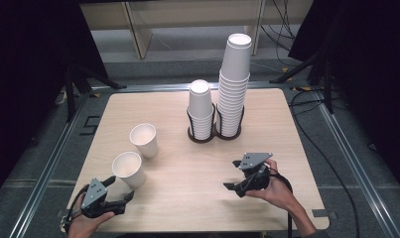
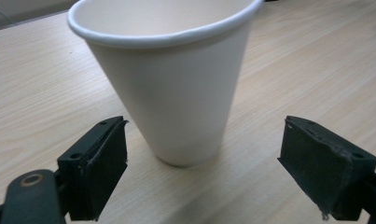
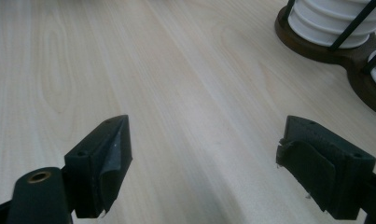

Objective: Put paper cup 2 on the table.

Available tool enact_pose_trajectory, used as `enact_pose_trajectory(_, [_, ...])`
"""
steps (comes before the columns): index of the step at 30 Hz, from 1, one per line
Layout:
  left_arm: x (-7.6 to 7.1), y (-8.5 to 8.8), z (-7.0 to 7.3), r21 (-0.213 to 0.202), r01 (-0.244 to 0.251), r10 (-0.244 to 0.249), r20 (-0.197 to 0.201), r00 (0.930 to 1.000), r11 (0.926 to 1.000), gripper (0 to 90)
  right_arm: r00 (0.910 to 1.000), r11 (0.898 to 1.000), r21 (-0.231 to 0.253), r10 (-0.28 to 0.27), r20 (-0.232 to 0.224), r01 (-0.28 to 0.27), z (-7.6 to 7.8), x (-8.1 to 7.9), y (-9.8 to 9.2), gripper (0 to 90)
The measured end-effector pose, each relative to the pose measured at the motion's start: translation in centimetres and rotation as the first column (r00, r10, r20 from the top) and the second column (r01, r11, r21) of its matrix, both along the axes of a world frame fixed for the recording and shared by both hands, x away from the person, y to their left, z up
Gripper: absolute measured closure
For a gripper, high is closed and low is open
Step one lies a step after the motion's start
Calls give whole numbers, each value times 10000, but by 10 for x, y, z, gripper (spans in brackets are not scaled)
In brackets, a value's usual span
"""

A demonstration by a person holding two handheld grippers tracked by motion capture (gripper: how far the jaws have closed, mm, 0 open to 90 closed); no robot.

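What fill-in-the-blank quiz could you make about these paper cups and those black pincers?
1. Apart from the stacks, ____ loose cups stand on the table.
2. In the high view, the taller stack stands to the ____ of the shorter stack.
3. The left gripper faces the nearer cup with its jaws ____, not shut.
Missing words: two; right; open.

Two loose paper cups [image 1: 136, 155], two cup stacks [image 1: 220, 97], one holder [image 1: 215, 133], two grippers [image 1: 177, 191].
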State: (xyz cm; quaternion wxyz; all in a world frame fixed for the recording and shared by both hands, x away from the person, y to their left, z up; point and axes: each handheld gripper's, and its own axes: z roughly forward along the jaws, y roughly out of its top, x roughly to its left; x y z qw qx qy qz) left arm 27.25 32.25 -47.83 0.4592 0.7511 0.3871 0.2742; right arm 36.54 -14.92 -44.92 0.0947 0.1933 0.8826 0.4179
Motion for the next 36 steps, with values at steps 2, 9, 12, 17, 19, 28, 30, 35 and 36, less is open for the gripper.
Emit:
enact_pose_trajectory(2, [-3, -1, 2, 11, 31, -31, 81, 10000, 10000, 145, 9999, 9999, 76, -83, -63, 84, -1, -3, -2, 171])
enact_pose_trajectory(9, [-10, -4, 4, 24, 107, -107, 123, 9999, 9999, 145, 9968, 9969, 243, -744, -289, 752, -5, -17, -14, 167])
enact_pose_trajectory(12, [-10, -4, 4, 95, 98, -100, 138, 9999, 9999, 145, 9947, 9946, 242, -1006, -235, 1011, -6, -24, -21, 164])
enact_pose_trajectory(17, [-10, -4, 4, 58, 20, -21, 134, 9999, 10000, 146, 9864, 9858, 433, -1612, -314, 1624, -7, -35, -31, 166])
enact_pose_trajectory(19, [-10, -4, 4, 59, 52, -53, 150, 9999, 10000, 146, 9837, 9826, 493, -1776, -286, 1788, -7, -38, -35, 168])
enact_pose_trajectory(28, [-9, -5, 4, 68, 73, -74, 104, 9999, 10000, 146, 9761, 9754, 414, -2153, -285, 2164, -14, -45, -45, 167])
enact_pose_trajectory(30, [-9, -5, 4, 41, 105, -106, 176, 9998, 9999, 146, 9734, 9730, 402, -2258, -381, 2273, -14, -46, -45, 165])
enact_pose_trajectory(35, [-8, -4, 3, -2, -23, 23, 130, 9999, 10000, 145, 9718, 9714, 465, -2305, -490, 2327, -15, -46, -46, 163])
enact_pose_trajectory(36, [-8, -3, 4, 42, -38, 38, 117, 9999, 10000, 145, 9716, 9713, 441, -2316, -478, 2337, -15, -46, -46, 163])
